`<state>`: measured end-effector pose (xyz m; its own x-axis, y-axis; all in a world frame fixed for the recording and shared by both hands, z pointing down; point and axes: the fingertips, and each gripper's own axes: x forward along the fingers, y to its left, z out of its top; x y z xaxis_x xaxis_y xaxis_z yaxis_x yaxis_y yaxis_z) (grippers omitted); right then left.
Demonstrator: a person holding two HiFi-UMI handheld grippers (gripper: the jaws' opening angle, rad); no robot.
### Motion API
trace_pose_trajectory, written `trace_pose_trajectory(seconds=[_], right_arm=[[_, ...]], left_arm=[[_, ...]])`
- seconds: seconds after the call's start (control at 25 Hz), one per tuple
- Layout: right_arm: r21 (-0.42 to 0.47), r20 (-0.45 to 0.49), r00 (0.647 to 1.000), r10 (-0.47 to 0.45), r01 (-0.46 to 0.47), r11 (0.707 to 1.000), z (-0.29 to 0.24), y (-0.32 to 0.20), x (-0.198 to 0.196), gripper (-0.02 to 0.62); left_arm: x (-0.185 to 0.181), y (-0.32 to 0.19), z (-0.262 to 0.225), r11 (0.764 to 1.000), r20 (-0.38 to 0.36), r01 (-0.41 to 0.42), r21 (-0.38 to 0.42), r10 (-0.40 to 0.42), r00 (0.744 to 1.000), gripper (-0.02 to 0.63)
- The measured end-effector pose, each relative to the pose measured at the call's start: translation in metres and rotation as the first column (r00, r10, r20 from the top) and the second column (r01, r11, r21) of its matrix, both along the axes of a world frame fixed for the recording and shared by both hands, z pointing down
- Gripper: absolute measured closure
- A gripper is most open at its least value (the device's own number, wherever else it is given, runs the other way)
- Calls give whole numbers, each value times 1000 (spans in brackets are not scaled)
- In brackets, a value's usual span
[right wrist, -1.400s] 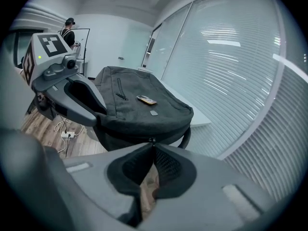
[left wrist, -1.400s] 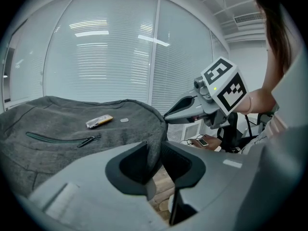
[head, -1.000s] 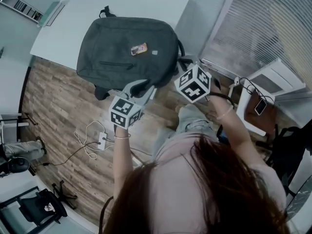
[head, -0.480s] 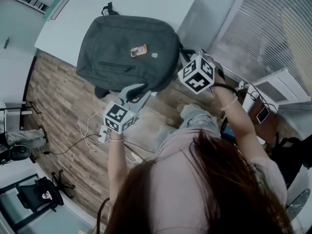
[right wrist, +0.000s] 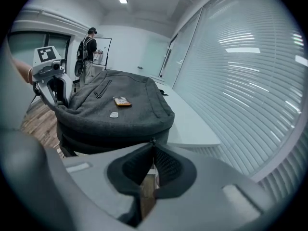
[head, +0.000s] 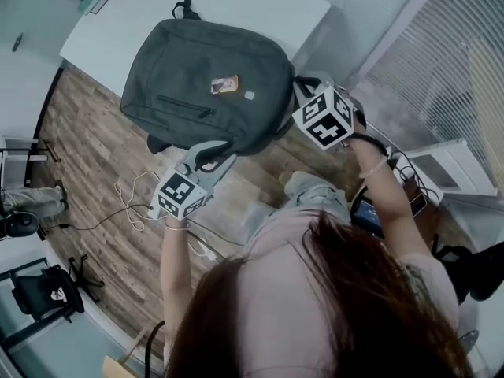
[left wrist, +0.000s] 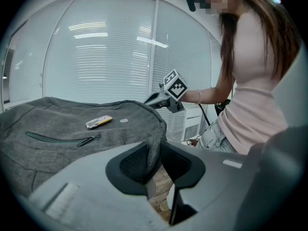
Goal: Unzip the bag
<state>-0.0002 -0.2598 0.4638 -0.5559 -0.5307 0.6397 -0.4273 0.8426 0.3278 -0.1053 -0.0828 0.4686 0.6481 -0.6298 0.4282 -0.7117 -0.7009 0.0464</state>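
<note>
A dark grey backpack lies flat on a white table, its near end hanging over the edge. An orange tag and a front pocket zipper show on top. My left gripper is shut on the fabric of the bag's near edge. My right gripper is at the bag's right corner. In the right gripper view its jaws meet on a small zipper pull at the bag's side. Each gripper shows in the other's view: the left gripper and the right gripper.
Below the table is a wooden floor with a white cable and adapter. A black chair stands at the lower left. Window blinds run along the right. Another person stands far off by a glass wall.
My right gripper has moved along the bag's right corner, farther from me and closer to the table. The left gripper keeps its hold on the near edge.
</note>
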Motion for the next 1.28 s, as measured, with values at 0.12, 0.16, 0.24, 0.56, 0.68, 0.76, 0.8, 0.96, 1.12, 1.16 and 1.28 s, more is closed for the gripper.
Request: trace_pose_trajectory(seconds=[0.12, 0.16, 0.24, 0.56, 0.68, 0.76, 0.8, 0.96, 1.12, 1.16, 1.28], right_arm=[[-7, 13, 1000, -20, 20, 1000, 0, -7, -2, 583], [-11, 18, 999, -27, 28, 1000, 0, -9, -2, 583], [-20, 27, 999, -44, 44, 999, 1, -12, -3, 583], [-46, 68, 994, -83, 86, 995, 2, -28, -6, 583], [-53, 80, 991, -104, 108, 993, 3, -33, -8, 583], [-56, 82, 990, -119, 123, 991, 3, -36, -9, 583], [-57, 84, 988, -127, 132, 990, 3, -38, -10, 583], [-59, 84, 984, -155, 160, 985, 5, -39, -11, 583], [-57, 86, 982, -166, 172, 984, 6, -37, -11, 583], [-57, 88, 982, -167, 173, 983, 6, -37, -11, 583], [-64, 99, 981, -167, 174, 983, 7, -36, -9, 583]], left_arm=[[-1, -1, 0, 1000, 5, -1, 1, 1, 1000, 509], [-1, -1, 1, 1000, 8, 0, 3, 0, 1000, 508], [-1, 0, 1, 1000, 14, 2, 7, -2, 1000, 508], [0, -1, 2, 1000, 16, -3, -8, 4, 1000, 508], [0, -2, 0, 1000, 17, -7, -11, 8, 1000, 508], [0, -2, 1, 1000, 18, -8, -14, 8, 1000, 508], [0, -2, 1, 1000, 19, -7, -15, 8, 1000, 508], [1, -2, 1, 1000, 24, 3, -13, -3, 1000, 506], [2, -3, -2, 999, 50, 48, -3, -48, 998, 494], [2, -3, -3, 998, 57, 65, -4, -64, 996, 492], [4, -3, -3, 992, 68, 125, -17, -124, 990, 489]])
